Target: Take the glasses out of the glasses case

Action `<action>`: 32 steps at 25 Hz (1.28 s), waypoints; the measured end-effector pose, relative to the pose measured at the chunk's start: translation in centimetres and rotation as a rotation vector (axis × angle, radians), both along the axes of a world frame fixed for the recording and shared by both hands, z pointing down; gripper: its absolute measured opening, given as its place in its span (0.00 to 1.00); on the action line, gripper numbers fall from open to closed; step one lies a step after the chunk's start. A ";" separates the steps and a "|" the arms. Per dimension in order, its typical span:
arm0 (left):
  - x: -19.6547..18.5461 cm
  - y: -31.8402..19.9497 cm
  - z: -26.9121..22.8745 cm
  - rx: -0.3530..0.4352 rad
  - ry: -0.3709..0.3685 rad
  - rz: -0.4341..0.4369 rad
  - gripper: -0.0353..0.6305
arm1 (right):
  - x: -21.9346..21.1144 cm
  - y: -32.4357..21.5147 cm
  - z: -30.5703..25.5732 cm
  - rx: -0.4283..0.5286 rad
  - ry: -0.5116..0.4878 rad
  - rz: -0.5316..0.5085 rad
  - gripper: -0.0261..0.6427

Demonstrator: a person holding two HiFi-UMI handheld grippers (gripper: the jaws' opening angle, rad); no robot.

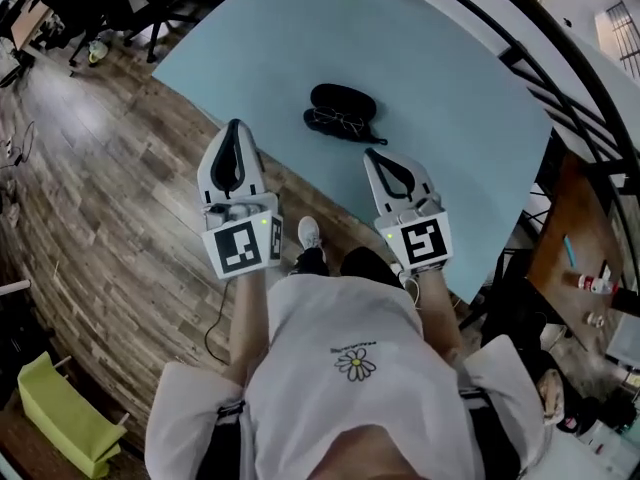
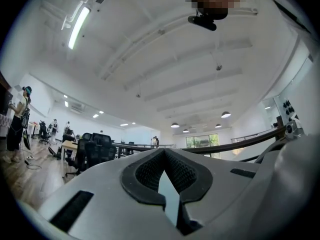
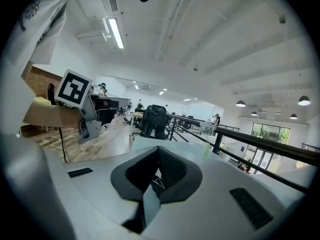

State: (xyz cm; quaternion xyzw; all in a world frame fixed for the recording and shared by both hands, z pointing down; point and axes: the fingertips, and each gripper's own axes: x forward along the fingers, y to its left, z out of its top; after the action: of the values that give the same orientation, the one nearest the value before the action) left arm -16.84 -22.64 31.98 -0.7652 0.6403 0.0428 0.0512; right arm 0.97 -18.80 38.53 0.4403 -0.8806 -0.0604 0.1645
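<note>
Upper centre of frame, the glasses case (image 1: 343, 99) with the glasses (image 1: 338, 121) lies crosswise; my right gripper (image 1: 373, 155) is nearer than my left gripper (image 1: 235, 128), both closed, empty.

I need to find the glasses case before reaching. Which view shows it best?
The head view: the glasses case lies whole on the table, glasses at its near edge. The right gripper view gives at most a tiny, partly blocked glimpse; the left gripper view shows none of it.
</note>
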 end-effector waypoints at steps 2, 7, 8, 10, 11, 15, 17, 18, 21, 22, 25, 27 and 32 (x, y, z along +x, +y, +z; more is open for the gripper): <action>0.6 1.9 0.4 -0.015 -0.001 0.000 0.08 | 0.6 1.6 -0.3 0.016 0.016 -0.008 0.05; 1.4 5.4 1.3 -0.058 -0.020 0.023 0.08 | 0.5 3.7 -0.3 -0.003 -0.009 0.001 0.05; 1.8 4.7 0.9 -0.053 -0.022 0.021 0.08 | 0.6 2.5 -0.7 0.003 -0.014 -0.005 0.05; 2.8 3.8 0.5 -0.053 -0.017 0.006 0.08 | 1.2 0.8 -0.9 0.010 -0.025 -0.030 0.05; 3.2 4.3 0.5 -0.053 -0.014 0.000 0.08 | 1.4 1.5 -0.7 0.009 -0.031 -0.039 0.05; 3.5 8.6 0.5 -0.043 -0.016 0.002 0.08 | 1.6 6.8 0.2 -0.024 -0.026 -0.026 0.05; 3.8 8.7 0.4 -0.045 -0.009 0.004 0.08 | 1.9 7.0 0.3 -0.020 -0.017 -0.028 0.05; 4.0 8.5 0.5 -0.047 -0.007 0.005 0.08 | 2.1 6.8 0.3 -0.020 -0.016 -0.027 0.05; 4.6 8.1 0.9 -0.055 -0.009 0.013 0.08 | 2.7 6.4 0.6 -0.023 -0.019 -0.022 0.05; 4.7 8.1 0.9 -0.057 -0.010 0.014 0.08 | 2.8 6.4 0.6 -0.022 -0.018 -0.023 0.05; 4.9 8.0 0.8 -0.058 -0.016 0.013 0.08 | 2.9 6.2 0.7 -0.034 -0.021 -0.024 0.05; 5.0 7.8 0.8 -0.054 -0.028 0.012 0.08 | 3.0 5.7 1.2 -0.070 -0.015 -0.013 0.05; 5.0 7.1 1.3 -0.065 -0.038 0.015 0.08 | 2.6 4.5 2.6 -0.157 -0.002 -0.029 0.06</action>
State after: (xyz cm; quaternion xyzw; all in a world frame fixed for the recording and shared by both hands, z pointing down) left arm -11.80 -15.56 33.25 -0.7721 0.6344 0.0079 0.0383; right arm 3.61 -14.32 41.12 0.4134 -0.8890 0.0068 0.1968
